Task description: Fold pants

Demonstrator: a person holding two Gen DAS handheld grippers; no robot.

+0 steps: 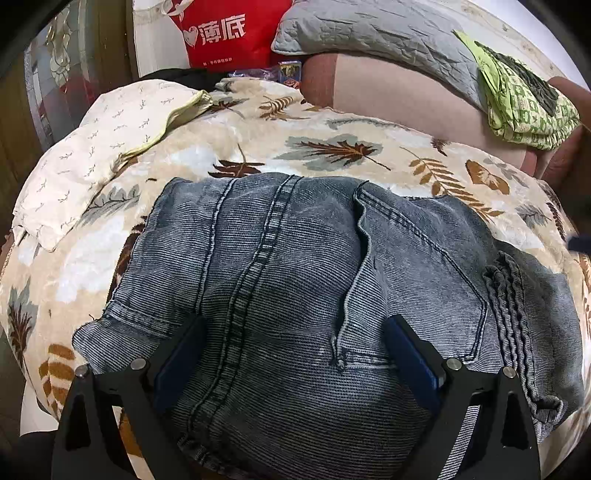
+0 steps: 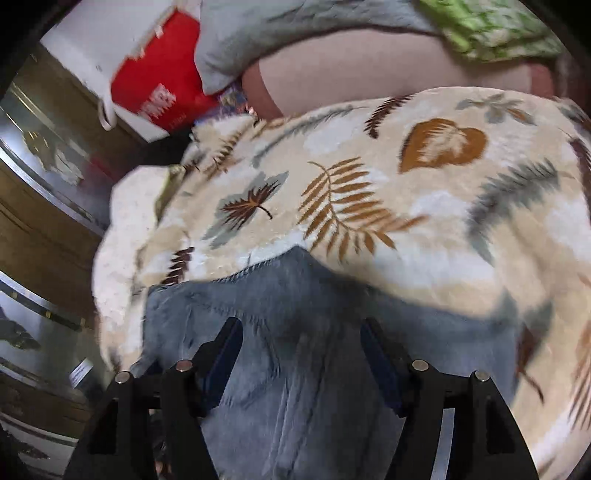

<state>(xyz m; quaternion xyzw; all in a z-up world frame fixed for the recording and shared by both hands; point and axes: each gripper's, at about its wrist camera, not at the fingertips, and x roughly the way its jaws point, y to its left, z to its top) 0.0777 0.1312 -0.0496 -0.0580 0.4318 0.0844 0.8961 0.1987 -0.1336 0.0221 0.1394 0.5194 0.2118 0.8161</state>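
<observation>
Grey-blue denim pants (image 1: 295,280) lie folded in a thick stack on a leaf-patterned blanket (image 1: 332,147). My left gripper (image 1: 297,332) is open, its two black fingers spread wide just over the near part of the pants, nothing held. In the blurred right wrist view the pants (image 2: 295,332) fill the lower middle. My right gripper (image 2: 301,328) is open, its fingers apart over the denim, nothing between them.
A cream pillow (image 1: 92,155) lies at the left of the blanket. Behind are a red bag (image 1: 221,33), a grey quilted pillow (image 1: 369,33), a green patterned cloth (image 1: 524,99) and a pink bolster (image 1: 406,99). A wooden cabinet (image 2: 44,221) stands at the left.
</observation>
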